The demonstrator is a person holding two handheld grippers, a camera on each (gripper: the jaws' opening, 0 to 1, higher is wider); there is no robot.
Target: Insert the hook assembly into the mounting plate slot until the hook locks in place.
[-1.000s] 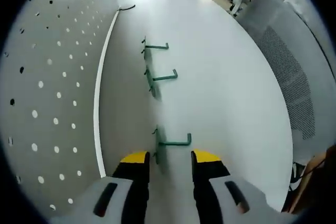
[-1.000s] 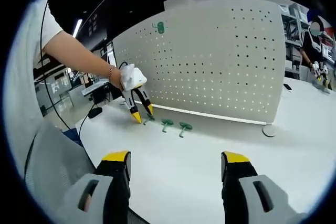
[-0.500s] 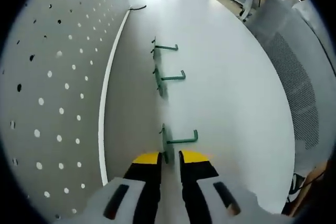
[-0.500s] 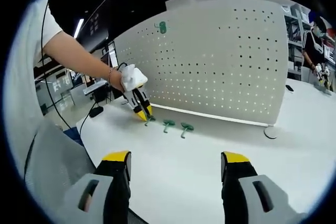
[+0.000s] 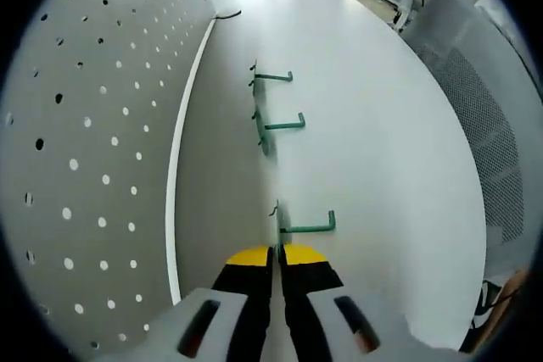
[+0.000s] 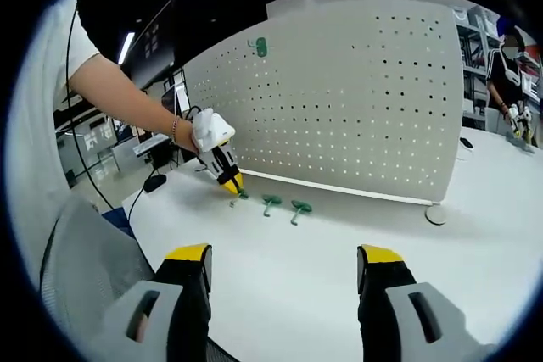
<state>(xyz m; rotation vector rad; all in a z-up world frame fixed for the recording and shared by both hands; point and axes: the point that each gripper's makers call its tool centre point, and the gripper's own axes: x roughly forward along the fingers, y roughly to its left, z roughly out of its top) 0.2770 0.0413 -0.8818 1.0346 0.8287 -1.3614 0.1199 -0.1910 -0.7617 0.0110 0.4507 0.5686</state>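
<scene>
I'm looking along my left gripper and its yellow-tipped jaws are pinching almost together on the back plate of the nearest green hook, whose arm is sticking out to one side over the white desk. Two more green hooks are lying in a line beyond it, a middle hook and a far hook, all three near the desk's back edge where the white pegboard is standing upright. I'm seeing a dark cable resting on the desk at the pegboard's far end.

In the right gripper view, my right gripper is hanging above the desk's near edge with its jaws spread wide and nothing between them. Across the desk I'm watching the left gripper in the person's hand, tips down on the leftmost hook. One green hook is sitting high on the pegboard, close to its top edge.
</scene>
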